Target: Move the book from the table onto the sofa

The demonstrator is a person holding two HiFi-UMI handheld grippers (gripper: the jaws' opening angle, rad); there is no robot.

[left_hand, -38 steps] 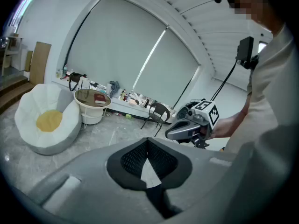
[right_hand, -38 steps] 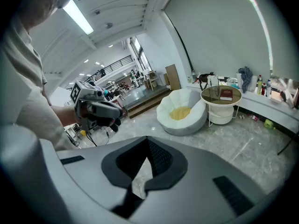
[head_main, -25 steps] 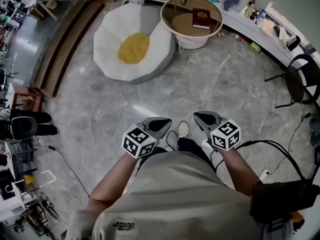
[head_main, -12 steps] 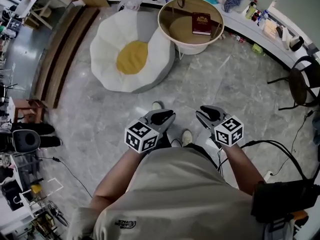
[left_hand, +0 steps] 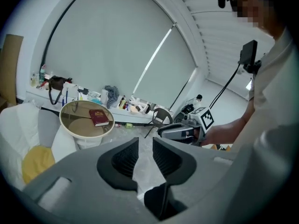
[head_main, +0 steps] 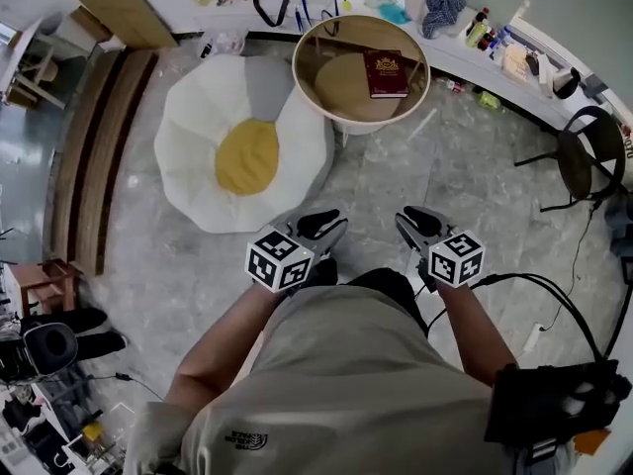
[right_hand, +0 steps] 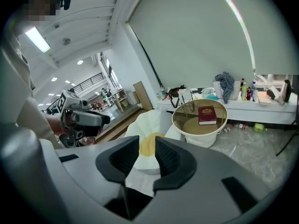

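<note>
A dark red book (head_main: 386,72) lies flat on a round glass-topped table (head_main: 336,82) at the far side of the floor. It shows in the left gripper view (left_hand: 99,117) and the right gripper view (right_hand: 206,115) too. Left of the table sits the sofa (head_main: 198,137), a white egg-shaped beanbag with a yellow centre. My left gripper (head_main: 321,224) is held in front of my body, well short of the table; its jaws are opening with nothing between them. My right gripper (head_main: 420,221) is beside it, open and empty.
A cluttered white counter (head_main: 465,18) curves behind the table. A black chair (head_main: 588,161) stands at the right, and cables (head_main: 554,295) trail over the floor near my right side. A wooden step (head_main: 99,146) runs along the left. Grey marble floor lies between me and the table.
I have walked forward: the table, book and sofa now sit nearer and lower in the head view. Both grippers stay side by side in front of my body.
</note>
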